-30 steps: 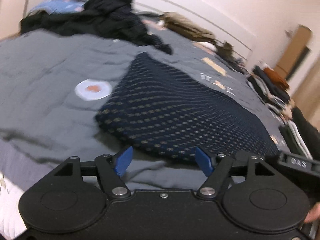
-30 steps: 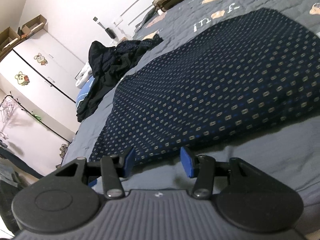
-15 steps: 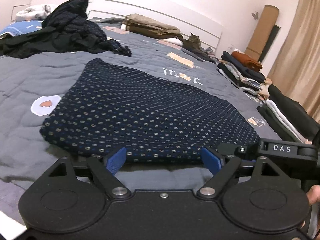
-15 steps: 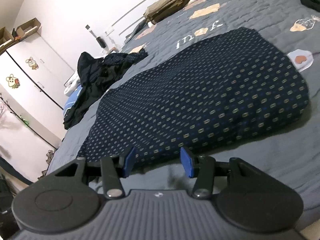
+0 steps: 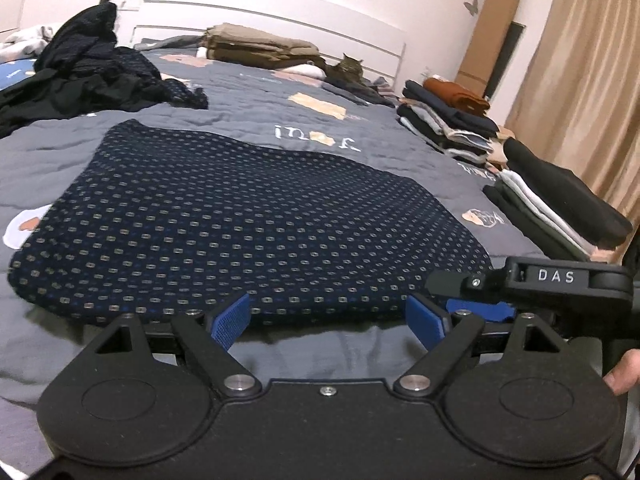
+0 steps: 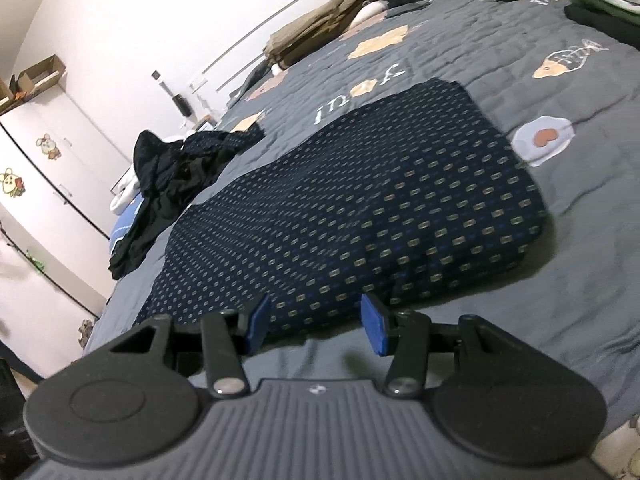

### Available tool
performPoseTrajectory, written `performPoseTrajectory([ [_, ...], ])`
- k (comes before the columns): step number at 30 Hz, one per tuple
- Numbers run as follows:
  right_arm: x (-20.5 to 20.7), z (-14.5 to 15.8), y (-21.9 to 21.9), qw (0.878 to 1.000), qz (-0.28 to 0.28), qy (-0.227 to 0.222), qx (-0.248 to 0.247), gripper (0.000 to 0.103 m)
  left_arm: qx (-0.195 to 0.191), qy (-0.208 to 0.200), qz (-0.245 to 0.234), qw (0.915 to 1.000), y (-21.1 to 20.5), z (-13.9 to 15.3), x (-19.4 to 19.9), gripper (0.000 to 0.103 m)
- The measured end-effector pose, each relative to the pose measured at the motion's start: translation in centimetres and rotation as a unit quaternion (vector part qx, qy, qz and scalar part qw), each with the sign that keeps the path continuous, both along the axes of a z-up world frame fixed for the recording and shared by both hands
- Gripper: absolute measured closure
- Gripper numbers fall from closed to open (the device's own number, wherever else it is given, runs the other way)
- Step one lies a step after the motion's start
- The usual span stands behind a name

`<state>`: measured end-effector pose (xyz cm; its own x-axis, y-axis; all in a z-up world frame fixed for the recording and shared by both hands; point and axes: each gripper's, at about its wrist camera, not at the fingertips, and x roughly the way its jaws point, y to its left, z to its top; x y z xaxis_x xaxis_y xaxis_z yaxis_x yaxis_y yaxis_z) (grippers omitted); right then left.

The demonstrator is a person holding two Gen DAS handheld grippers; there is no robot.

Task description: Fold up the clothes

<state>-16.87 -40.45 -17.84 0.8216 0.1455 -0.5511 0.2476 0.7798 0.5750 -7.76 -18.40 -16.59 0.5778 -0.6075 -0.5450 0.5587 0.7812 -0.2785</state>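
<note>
A folded navy garment with small tan and blue dots [image 5: 248, 224] lies flat on the grey bed cover [image 5: 224, 108]; it also shows in the right wrist view [image 6: 360, 208]. My left gripper [image 5: 328, 322] is open and empty, just short of the garment's near edge. My right gripper [image 6: 314, 322] is open and empty, also at the near edge. In the left wrist view the right gripper's body marked DAS [image 5: 560, 280] sits at the garment's right corner.
A heap of unfolded dark clothes [image 5: 92, 76] lies at the far left. Stacks of folded clothes [image 5: 532, 184] line the bed's right side. Folded tan items [image 5: 260, 46] and a cat [image 5: 350, 70] are by the headboard. A white wardrobe [image 6: 48, 168] stands beyond.
Both grippers have drawn back from the garment and swung, so the whole folded garment now shows. Both stayed open and empty.
</note>
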Motion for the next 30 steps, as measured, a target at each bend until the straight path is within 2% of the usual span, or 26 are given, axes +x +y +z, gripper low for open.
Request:
performPoseTrajectory([
  [6, -1.1, -0.2, -2.0, 1.000, -0.018, 0.000, 0.002, 0.054, 0.005, -0.003, -0.017, 0.9998, -2.1, -0.1, -0.5, 0.020],
  [16, -3.5, -2.2, -6.8, 0.993, -0.078, -0.003, 0.089, 0.054, 0.018, -0.009, -0.040, 0.9990, -5.0, -0.6, -1.2, 0.020],
  [19, -4.2, -3.3, -8.6, 0.982, -0.106, -0.019, 0.157, 0.054, 0.018, -0.010, -0.042, 0.9989, -5.6, -0.7, -1.3, 0.019],
  [24, -4.5, -4.5, -10.0, 0.963, -0.144, -0.040, 0.226, 0.054, 0.028, -0.016, -0.049, 0.9983, -6.6, -1.0, -1.6, 0.020],
  [27, -4.2, -5.6, -10.5, 0.947, -0.160, -0.043, 0.274, 0.054, 0.035, -0.022, -0.054, 0.9977, -6.9, -1.2, -1.8, 0.020],
  [30, -3.7, -6.6, -10.6, 0.937, -0.176, -0.036, 0.299, 0.053, 0.039, -0.025, -0.055, 0.9974, -7.0, -1.3, -1.9, 0.020],
])
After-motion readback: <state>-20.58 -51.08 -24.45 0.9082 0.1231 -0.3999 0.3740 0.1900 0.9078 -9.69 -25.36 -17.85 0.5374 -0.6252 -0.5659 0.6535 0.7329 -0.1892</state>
